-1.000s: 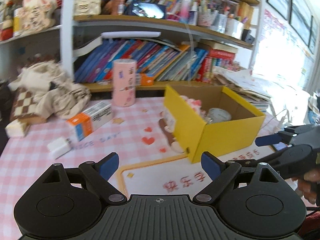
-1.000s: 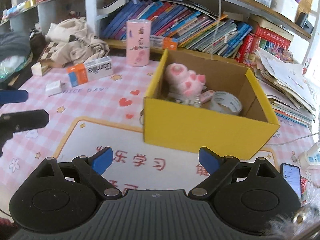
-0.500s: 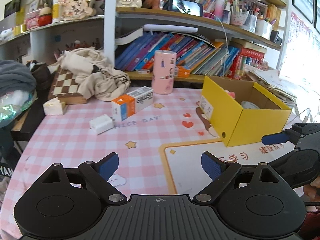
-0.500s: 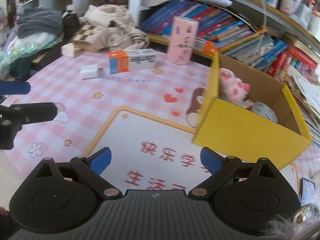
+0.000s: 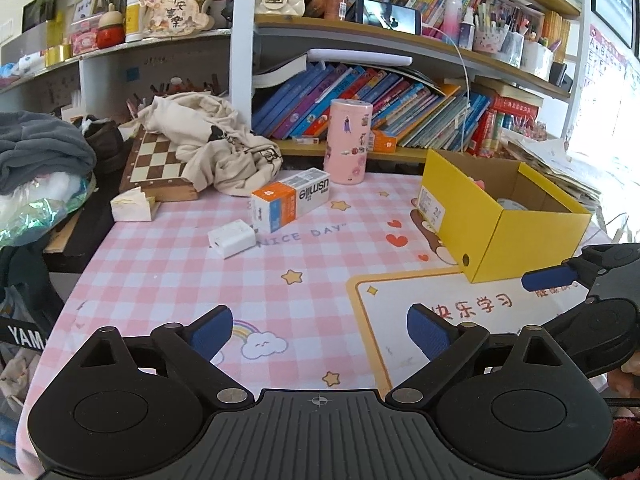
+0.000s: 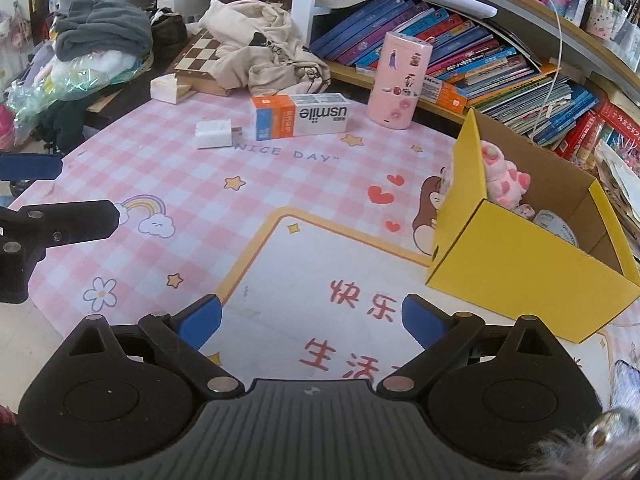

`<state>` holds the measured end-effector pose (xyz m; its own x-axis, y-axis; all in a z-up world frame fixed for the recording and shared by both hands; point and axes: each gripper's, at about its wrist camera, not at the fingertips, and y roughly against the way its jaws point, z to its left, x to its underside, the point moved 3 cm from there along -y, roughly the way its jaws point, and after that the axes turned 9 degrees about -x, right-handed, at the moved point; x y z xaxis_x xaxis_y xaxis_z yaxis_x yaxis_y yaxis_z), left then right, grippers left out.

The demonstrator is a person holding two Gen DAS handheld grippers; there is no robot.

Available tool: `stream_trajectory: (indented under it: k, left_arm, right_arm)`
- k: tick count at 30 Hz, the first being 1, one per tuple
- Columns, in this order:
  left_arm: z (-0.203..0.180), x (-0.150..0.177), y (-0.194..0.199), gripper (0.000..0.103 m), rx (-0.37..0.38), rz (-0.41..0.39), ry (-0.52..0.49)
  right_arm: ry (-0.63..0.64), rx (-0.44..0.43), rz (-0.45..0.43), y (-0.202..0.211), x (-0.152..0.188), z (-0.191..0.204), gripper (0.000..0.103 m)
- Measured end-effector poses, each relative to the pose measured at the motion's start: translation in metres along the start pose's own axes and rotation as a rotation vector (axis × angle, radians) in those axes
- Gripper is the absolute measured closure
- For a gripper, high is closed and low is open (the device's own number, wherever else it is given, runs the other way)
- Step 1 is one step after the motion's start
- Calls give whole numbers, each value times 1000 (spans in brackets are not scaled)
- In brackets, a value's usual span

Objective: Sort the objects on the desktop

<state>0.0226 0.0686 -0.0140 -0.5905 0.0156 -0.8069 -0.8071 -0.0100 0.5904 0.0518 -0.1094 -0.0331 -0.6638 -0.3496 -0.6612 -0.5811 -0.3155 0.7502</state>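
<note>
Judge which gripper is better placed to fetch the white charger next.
Left, probably. The white charger lies left of centre on the pink mat, nearly straight ahead of the open, empty left gripper. The right gripper, also open and empty, sits nearer the yellow box, farther from it.

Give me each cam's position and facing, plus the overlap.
Left wrist: sits on the left tongs, faces across the desk to the bookshelf; its open blue tips show, right tongs at right edge.
Right wrist: sits on the right tongs, faces the desk, angled left; open tips show, left tongs at left edge.
Shared: yellow box, toothpaste box, white charger, pink tin.
</note>
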Motion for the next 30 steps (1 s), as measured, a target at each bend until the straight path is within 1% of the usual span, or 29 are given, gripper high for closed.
stream_trajectory:
  k: [13,17,23,30]
  left_arm:
    - [23,8,-2,7,-28,27,54]
    - [26,9,-3,7,-42,23,64]
    - [35,9,-12,7,-69,35,94]
    - [38,3,-25,7,-90,48,90]
  right_arm:
    - [55,-35,26,-10,-9,21,3]
    - [63,-46,33,-14,-12,24,3]
    - [76,-58,43,-24,-18,24,3]
    - [78,-76,51,-40,-30,19,3]
